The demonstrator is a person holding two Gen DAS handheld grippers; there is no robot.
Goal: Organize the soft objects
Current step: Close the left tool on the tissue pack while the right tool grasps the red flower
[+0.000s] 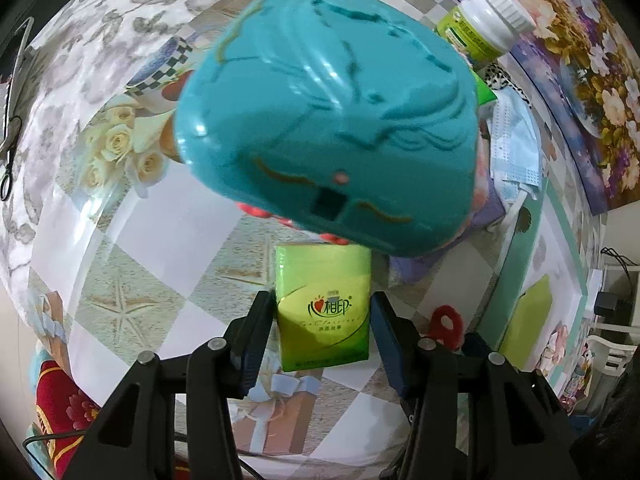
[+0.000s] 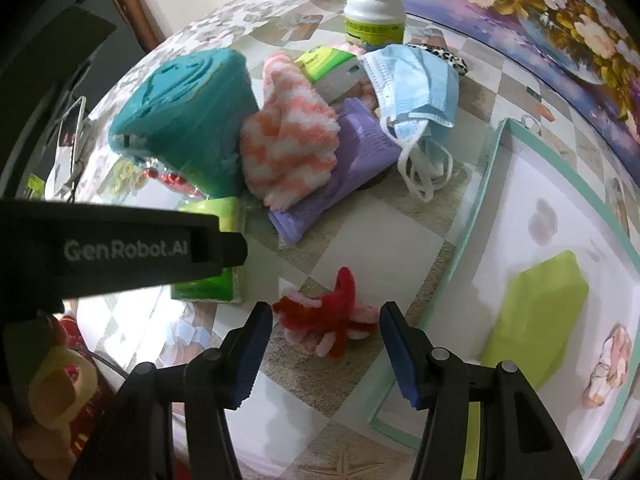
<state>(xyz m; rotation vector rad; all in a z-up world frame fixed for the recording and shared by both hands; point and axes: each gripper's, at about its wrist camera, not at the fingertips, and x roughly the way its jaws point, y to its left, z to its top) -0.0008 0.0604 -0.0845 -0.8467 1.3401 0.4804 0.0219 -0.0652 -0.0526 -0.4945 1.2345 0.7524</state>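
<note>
Pressing fingers [image 1: 256, 340] of left gripper [image 1: 322, 320] against both long sides of green tissue pack [image 1: 322, 300], about half closed, apparently taking a side grip to prevent slipping. Finding pack lying flat on table [image 2: 360, 240], just in front of teal box [image 1: 328, 120], apart from tray [image 2: 472, 220] towards table's right edge. Holding fingers [image 2: 248, 352] of right gripper [image 2: 326, 340] half open astride red yarn toy [image 2: 332, 312], touching nothing, seemingly lining up a pick. Judging tray, already carrying another green pack [image 2: 536, 312], as likely destination.
</note>
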